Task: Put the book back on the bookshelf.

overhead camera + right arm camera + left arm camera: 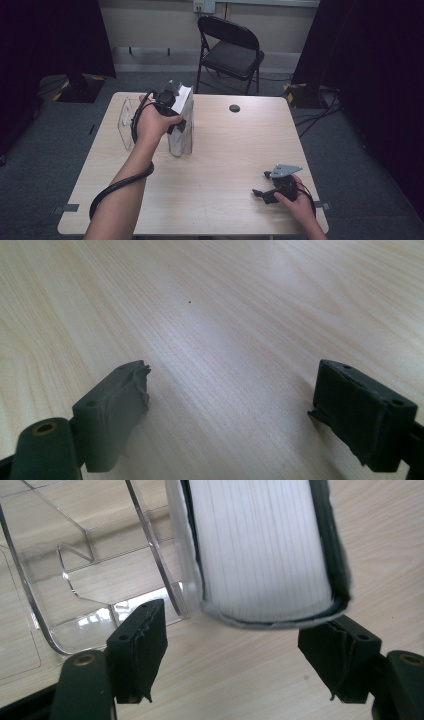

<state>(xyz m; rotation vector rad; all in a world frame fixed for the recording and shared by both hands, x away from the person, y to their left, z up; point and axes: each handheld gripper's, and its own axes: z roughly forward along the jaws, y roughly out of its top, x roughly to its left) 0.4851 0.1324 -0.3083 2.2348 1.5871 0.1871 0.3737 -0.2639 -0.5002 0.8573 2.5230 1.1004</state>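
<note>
Evidently a placing or a picking of the book [260,550] at the clear stand [65,570], judging by the left gripper [240,630]. Spread apart, both pads [142,640], with the book's dark-covered page block just ahead of and between them, untouched on either side. Standing upright just beside the stand's nearest clear wall, which rises directly ahead of the left-hand pad.

To do it well:
- Keep the fingers square to the covers, one pad to each side, never across the pages.
- If gripping, close slowly and evenly, low on the cover, so as not to tip the book away from the fingers.
- If letting go, back straight out along the fingers' own line and avoid brushing the clear wall ahead of the left-hand pad.
- Leave the right gripper [230,380] resting where it is, fingers wide open and holding nothing, with bare table [225,300] ahead of them.

Gained from the left gripper view over the high one: the gap between pads and covers, and the closeness of book and stand wall. Gained from the high view: the book [182,125] upright under the left hand, the stand [125,122] on the hand's far side, and the right gripper [262,187] well apart from both.
</note>
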